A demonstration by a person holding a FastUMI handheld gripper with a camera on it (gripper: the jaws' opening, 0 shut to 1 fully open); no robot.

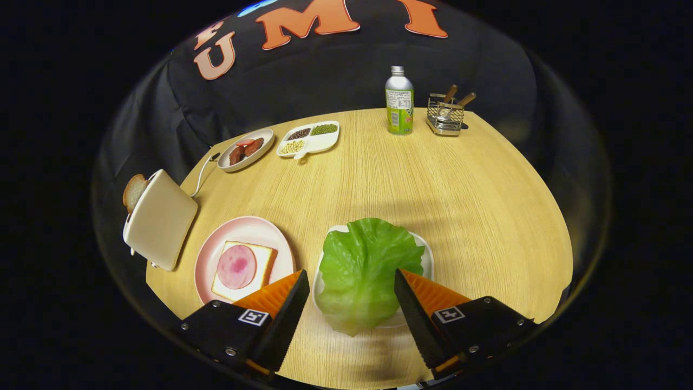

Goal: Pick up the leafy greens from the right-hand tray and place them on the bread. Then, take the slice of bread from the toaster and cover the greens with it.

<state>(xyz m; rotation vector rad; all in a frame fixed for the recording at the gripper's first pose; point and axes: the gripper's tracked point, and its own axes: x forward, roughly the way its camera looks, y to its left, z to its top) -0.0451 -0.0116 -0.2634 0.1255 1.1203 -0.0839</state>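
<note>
gripper [352,292] fingers apart, astride leafy greens [365,268] on right-hand tray [427,254] | bread [243,266] with ham on pink plate [254,230], uncovered | toaster [161,218] slice [133,191] untouched | progress: nothing placed; both steps remain

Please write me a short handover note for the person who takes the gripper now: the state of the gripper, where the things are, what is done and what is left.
Gripper: open, fingers on either side of the lettuce leaf, not pressing on it.
Lettuce leaf: lies on its white tray, between the fingers.
Pink plate, just ahead of the left finger: carries a bread slice topped with a round of ham.
Toaster, beyond the plate: the second bread slice sticks out of its slot.
Done: nothing placed yet.
Left: grasp the leaf, lay it on the ham and bread, then take the toaster slice and cover the leaf.
</note>
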